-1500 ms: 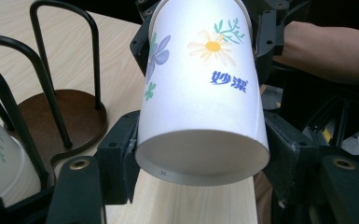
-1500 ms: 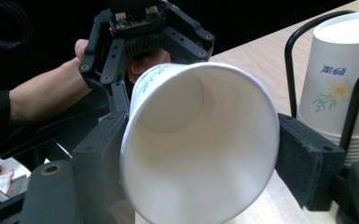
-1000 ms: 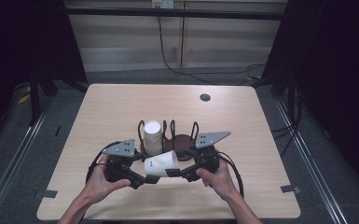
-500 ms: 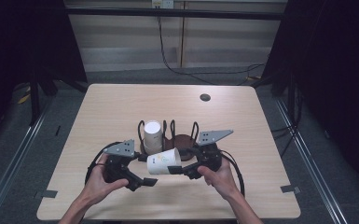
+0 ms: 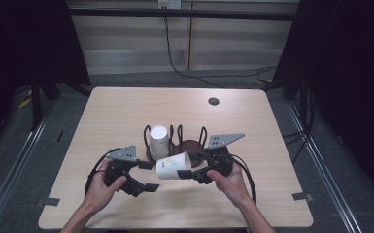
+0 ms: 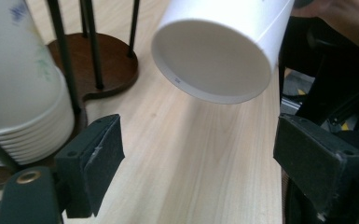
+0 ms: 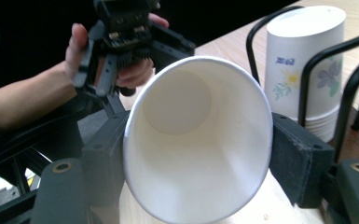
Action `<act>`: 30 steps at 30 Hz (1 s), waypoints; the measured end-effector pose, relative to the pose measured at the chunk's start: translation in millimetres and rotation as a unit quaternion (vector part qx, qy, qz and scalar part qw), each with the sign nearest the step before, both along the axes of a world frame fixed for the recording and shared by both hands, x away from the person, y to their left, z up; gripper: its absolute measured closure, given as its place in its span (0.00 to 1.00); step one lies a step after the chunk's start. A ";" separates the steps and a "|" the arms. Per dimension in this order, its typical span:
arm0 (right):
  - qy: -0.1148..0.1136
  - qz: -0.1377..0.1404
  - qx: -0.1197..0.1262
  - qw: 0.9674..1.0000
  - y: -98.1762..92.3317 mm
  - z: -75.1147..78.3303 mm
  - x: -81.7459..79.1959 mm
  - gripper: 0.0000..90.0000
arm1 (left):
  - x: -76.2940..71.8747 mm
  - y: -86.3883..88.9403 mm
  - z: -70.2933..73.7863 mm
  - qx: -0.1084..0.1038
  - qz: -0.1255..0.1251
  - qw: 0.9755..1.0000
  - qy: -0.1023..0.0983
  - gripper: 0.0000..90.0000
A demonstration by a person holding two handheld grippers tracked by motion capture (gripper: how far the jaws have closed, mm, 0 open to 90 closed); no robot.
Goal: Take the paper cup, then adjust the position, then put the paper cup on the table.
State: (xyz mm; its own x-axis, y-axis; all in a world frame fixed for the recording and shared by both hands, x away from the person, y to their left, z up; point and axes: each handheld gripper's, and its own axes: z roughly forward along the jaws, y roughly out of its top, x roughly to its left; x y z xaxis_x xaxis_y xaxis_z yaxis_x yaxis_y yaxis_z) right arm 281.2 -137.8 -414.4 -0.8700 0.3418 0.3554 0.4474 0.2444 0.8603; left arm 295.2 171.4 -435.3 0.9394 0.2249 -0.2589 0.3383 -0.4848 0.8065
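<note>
Between my two grippers, near table edge — white paper cup (image 5: 173, 166) lies sideways, clamped at rim in my right gripper (image 5: 187, 173); base points left at my left gripper (image 5: 148, 175), jaws just opened, nothing between — right hand nearer.

1. The right gripper (image 7: 198, 154) clamped a white paper cup (image 7: 196, 140) between its two black jaws, the open mouth facing the camera and squeezed into an oval.
2. Beyond the cup, a hand (image 7: 107, 56) held the left gripper (image 7: 126, 28).
3. At the right, a stack of flower-printed cups (image 7: 305, 65) stood upside down inside a black wire holder (image 7: 349, 79) on the wooden table (image 7: 279, 205).
</note>
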 end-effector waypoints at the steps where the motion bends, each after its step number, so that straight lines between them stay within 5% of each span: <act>1: 0.001 -0.002 -0.002 1.000 -0.3 0.2 0.4 0.31 | 0.7 1.6 0.5 0.002 0.007 1.000 -0.001 0.18; 10: 0.016 -0.019 -0.016 1.000 -6.9 0.2 5.3 0.31 | 4.8 19.2 -0.5 0.022 0.037 0.999 -0.010 0.18; 30: 0.033 -0.044 -0.088 0.995 -34.9 4.2 6.3 0.31 | 8.0 39.8 -0.3 0.024 0.064 0.998 -0.017 0.18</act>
State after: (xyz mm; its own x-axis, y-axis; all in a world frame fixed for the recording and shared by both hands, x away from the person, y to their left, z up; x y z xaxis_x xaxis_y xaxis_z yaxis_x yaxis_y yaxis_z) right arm 287.5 -172.8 -410.2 -0.8104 0.4775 0.3394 0.5284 0.3457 0.7754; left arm 303.2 211.2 -435.6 0.9100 0.3553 -0.2138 0.3733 -0.4776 0.7953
